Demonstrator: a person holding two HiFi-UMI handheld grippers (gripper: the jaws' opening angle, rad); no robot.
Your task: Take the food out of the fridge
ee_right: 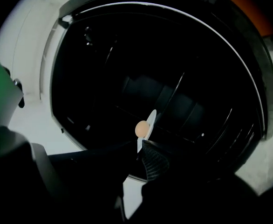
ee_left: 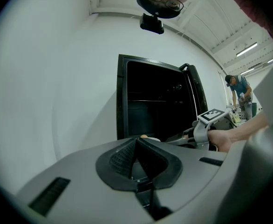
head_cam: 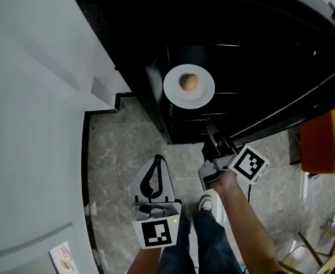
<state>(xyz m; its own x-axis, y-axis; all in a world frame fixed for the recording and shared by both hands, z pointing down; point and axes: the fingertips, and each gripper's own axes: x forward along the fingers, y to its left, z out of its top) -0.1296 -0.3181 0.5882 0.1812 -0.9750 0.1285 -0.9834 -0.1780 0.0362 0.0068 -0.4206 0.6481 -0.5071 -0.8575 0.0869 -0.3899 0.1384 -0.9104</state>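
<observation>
A white plate (head_cam: 188, 86) with a round tan piece of food (head_cam: 189, 83) on it hangs in front of the open black fridge (head_cam: 253, 44). My right gripper (head_cam: 206, 121) reaches up from below and is shut on the plate's near rim. In the right gripper view the plate (ee_right: 148, 121) shows edge-on with the food (ee_right: 141, 129) on it, and the right gripper (ee_right: 139, 147) pinches its lower edge. My left gripper (head_cam: 155, 163) is low at the left, away from the fridge, shut with nothing in it. Its jaws meet in the left gripper view (ee_left: 136, 141).
A white wall or cabinet (head_cam: 36, 96) runs along the left of the fridge. Grey marble floor (head_cam: 122, 147) lies below, with the person's legs over it. An orange object (head_cam: 322, 141) stands at the right. In the left gripper view, another person (ee_left: 240, 94) stands far back.
</observation>
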